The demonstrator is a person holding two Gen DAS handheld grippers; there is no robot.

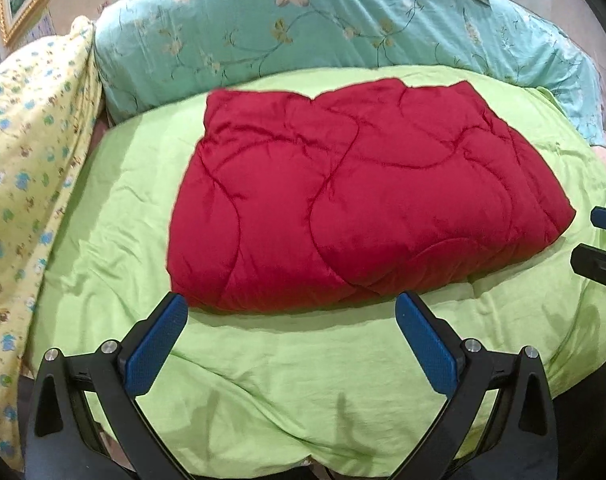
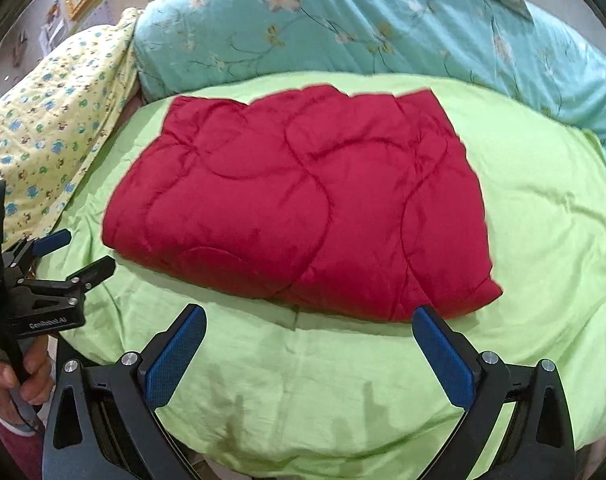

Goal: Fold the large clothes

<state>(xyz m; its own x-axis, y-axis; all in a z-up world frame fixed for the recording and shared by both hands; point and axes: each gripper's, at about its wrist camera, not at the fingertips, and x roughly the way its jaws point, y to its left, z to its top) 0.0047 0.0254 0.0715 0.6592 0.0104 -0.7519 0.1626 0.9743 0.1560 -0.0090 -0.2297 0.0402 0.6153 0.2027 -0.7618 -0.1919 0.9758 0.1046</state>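
Red quilted comforter (image 1: 355, 196) lies folded in a flat rectangle mid green sheet (image 1: 303, 380), so left gripper (image 1: 291, 312) and right gripper (image 2: 309, 324) hover spread-wide and empty just short of its near edge, likely fold done.

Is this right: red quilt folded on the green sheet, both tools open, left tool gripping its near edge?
Not quite. The left tool grips nothing: in the left wrist view its jaws stand open just short of the red quilt. The rest holds: quilt folded on the green sheet, right tool open too.

Both wrist cameras look forward and down, fairly near, sharing the red quilt (image 1: 343, 192) (image 2: 303, 208); the left probably sits leftward.
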